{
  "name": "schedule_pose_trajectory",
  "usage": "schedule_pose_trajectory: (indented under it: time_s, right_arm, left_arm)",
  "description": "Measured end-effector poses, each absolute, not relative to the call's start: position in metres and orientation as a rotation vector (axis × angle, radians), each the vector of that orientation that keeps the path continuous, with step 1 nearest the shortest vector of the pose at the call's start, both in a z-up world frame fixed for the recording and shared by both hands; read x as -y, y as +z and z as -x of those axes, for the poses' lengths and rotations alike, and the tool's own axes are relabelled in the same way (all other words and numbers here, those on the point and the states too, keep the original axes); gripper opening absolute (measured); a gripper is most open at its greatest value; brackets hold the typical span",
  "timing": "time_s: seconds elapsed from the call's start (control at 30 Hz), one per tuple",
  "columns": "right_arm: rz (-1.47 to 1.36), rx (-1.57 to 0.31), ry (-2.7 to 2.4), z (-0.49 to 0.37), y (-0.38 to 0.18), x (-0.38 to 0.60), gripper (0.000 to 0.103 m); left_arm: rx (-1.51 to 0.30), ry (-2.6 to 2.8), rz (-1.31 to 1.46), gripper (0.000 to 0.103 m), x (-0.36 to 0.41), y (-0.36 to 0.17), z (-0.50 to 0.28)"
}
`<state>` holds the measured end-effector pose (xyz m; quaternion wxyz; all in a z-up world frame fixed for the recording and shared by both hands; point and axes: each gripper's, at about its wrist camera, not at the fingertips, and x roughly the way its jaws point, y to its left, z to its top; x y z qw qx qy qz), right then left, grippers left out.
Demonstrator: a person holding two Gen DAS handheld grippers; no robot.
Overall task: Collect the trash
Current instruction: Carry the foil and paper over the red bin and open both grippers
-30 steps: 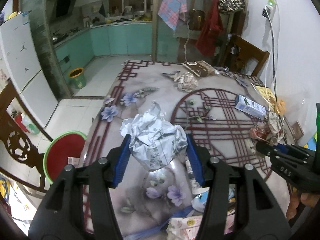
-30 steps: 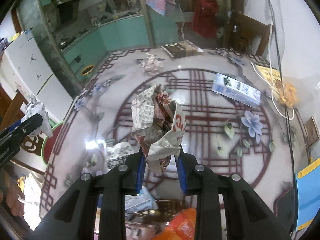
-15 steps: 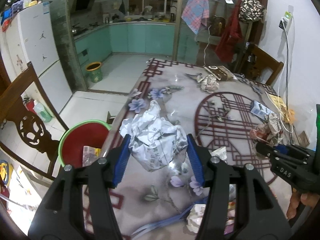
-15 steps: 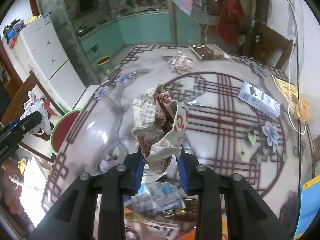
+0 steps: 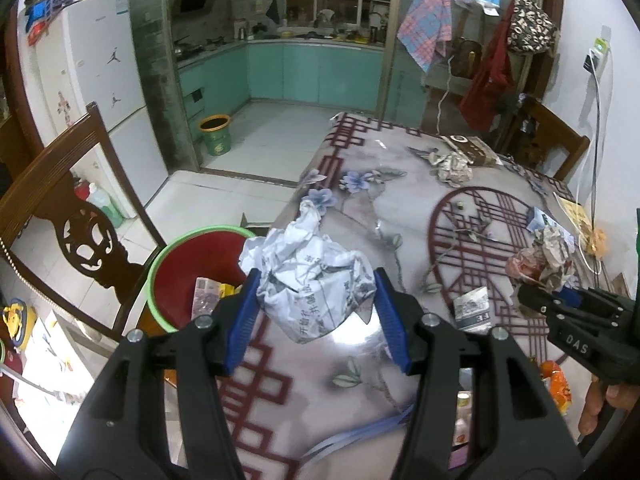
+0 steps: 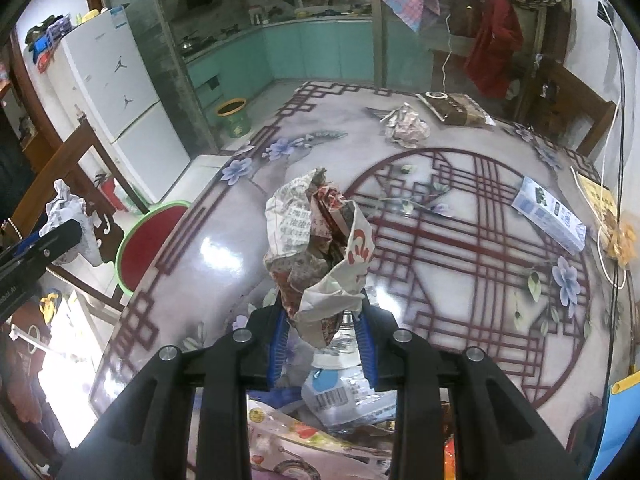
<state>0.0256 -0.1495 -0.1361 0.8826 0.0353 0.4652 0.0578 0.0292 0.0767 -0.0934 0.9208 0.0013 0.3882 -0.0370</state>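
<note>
My left gripper point(image 5: 316, 312) is shut on a crumpled white newspaper ball point(image 5: 310, 280), held above the table's left edge. Just left of it and lower, on the floor, stands a red bin with a green rim point(image 5: 188, 268) holding some scraps. My right gripper point(image 6: 322, 336) is shut on a crumpled red-and-white newspaper wad point(image 6: 318, 248) over the table. That wad point(image 5: 542, 258) and the right gripper point(image 5: 568, 320) also show at the right of the left wrist view. The bin point(image 6: 150, 240) lies left of the table in the right wrist view.
Another paper ball point(image 6: 406, 126), a brown packet point(image 6: 454, 108) and a white-blue carton point(image 6: 550, 212) lie on the patterned table point(image 6: 460, 280). Wrappers point(image 6: 344, 396) pile up at its near edge. A wooden chair point(image 5: 68, 208) stands beside the bin; a green bucket point(image 5: 216, 134) sits farther off.
Both grippers have moved left across the table with their paper wads still held. The red bin has come nearer the left gripper and now shows its inside.
</note>
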Motion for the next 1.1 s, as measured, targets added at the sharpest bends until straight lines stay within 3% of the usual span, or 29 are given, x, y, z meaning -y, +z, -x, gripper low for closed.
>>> schedule_pose_trajectory:
  time_s: [1.1]
  right_arm:
    - [-0.092, -0.959, 0.080, -0.057, -0.128, 0.060, 0.030]
  left_arm:
    - [-0.847, -0.094, 0.005, 0.055, -0.182, -0.108, -0.083]
